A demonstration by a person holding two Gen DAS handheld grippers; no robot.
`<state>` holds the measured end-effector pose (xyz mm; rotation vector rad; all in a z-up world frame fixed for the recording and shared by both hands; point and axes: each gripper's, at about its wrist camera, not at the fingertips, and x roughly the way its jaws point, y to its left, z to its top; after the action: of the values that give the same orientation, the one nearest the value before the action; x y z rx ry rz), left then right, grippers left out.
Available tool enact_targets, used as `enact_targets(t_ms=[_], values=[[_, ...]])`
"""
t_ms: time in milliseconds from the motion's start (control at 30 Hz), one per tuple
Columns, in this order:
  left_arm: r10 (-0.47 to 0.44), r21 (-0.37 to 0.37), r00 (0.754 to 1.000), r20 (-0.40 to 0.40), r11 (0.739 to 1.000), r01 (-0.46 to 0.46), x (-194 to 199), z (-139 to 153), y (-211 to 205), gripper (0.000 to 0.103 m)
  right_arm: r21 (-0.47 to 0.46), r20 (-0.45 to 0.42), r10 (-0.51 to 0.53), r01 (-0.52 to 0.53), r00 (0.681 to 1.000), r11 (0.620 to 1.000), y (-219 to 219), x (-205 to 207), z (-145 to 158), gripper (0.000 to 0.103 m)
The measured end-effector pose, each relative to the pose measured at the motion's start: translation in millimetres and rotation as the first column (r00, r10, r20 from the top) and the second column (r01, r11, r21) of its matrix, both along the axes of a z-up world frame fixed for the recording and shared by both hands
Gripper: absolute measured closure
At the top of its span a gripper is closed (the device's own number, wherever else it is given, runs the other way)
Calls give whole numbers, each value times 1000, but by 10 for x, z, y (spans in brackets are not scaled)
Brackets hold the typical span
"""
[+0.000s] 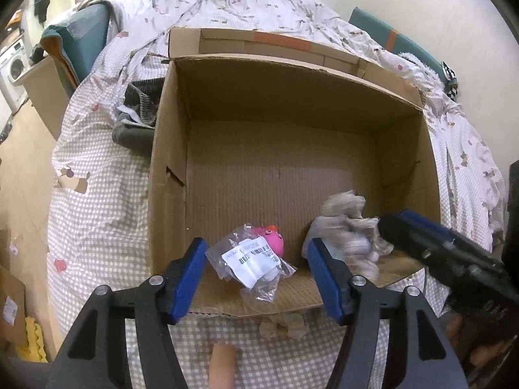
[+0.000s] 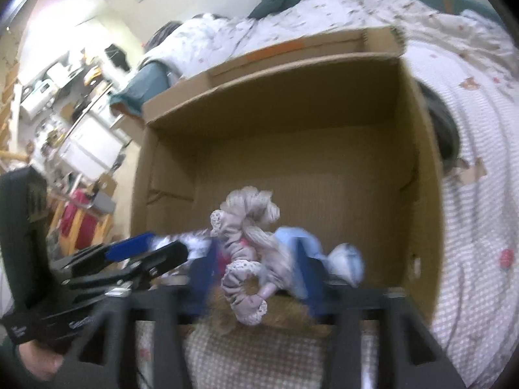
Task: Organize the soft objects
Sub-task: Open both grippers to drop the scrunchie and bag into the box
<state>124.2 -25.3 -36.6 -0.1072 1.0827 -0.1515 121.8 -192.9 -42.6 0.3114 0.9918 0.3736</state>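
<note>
Item one: cardboard box [image 1: 168, 149], open-topped, standing on your checked bedspread [image 1: 97, 194], near flap folded down toward you.

Item two: pink plush toy in a clear plastic bag [image 1: 259, 259] with a white barcode label, lying on the box floor at the near edge, left of centre. Your left gripper [image 1: 258, 278] stands over it with the blue pads apart and not pressing on the bag; nothing is held. Judged light and soft, but the film looks slippery and will crumple, so take it across the toy's body, not by a loose corner of bag.

Item three: bundle of grey lace-edged scrunchies [image 2: 249, 253] with pale blue fabric [image 2: 292, 243], at the near right of the box floor. Your right gripper [image 2: 256, 278] frames it with jaws spread; the view is blurred, yet the pads show clear of the cloth. Judged very light, limp and stretchy, likely to sag or snag; pinch through the thick gathered middle if you reposition it.

Item four: dark corduroy garment [image 1: 139, 113] on the bed, just left of the box, outside it.
</note>
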Motion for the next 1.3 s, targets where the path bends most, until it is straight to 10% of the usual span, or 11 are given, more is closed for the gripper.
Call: enact_targets(t_ms=[1300], values=[[74, 25, 995, 69, 997, -76, -348, 208, 320, 42, -71, 7, -49, 50, 999, 996, -188, -279, 141, 30]])
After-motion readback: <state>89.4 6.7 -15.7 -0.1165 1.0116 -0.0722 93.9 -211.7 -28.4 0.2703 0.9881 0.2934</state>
